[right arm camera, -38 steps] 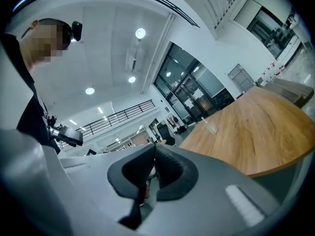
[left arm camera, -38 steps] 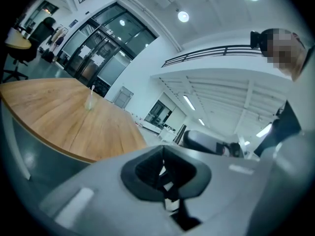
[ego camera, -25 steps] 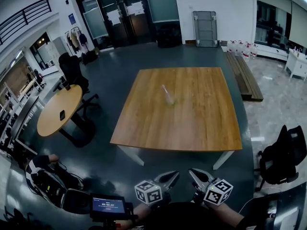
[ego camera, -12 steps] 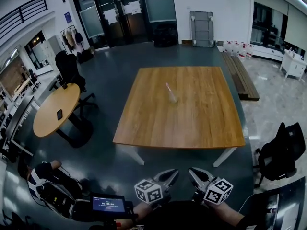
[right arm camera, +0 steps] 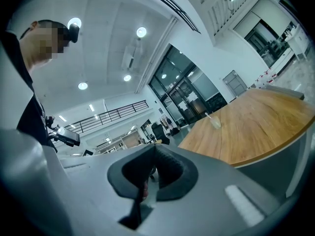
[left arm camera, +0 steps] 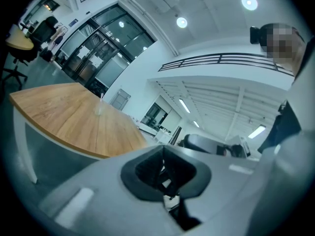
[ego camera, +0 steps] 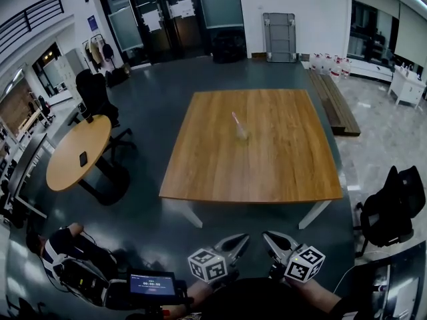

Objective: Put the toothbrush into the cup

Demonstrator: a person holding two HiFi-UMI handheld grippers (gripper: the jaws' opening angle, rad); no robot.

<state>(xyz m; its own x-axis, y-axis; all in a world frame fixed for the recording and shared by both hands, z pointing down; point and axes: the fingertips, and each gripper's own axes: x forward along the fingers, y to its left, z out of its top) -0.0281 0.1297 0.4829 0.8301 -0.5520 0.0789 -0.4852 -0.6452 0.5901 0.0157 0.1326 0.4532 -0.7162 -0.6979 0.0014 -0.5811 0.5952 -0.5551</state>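
A clear cup [ego camera: 242, 131] stands near the middle of the square wooden table [ego camera: 280, 172], with a pink-and-white toothbrush [ego camera: 235, 118] leaning upright in it. The cup [left arm camera: 99, 110] and the toothbrush [left arm camera: 101, 98] also show small in the left gripper view. The right gripper view has the cup [right arm camera: 215, 123] far off as well. Both grippers hang close to my body, well short of the table's near edge. My left gripper [ego camera: 241, 241] is shut and holds nothing. My right gripper [ego camera: 268, 237] is shut too, with nothing between its jaws.
A round wooden table [ego camera: 77, 153] with a black chair [ego camera: 93, 92] stands to the left. Another black chair [ego camera: 393, 212] sits at the right, and a long bench [ego camera: 333, 102] lies beyond the table. A person [ego camera: 67, 255] crouches at lower left beside a small screen [ego camera: 151, 285].
The head view has drifted slightly, so the table sits a little further right and higher. The crouching person shifted. Both grippers stay shut in the same place.
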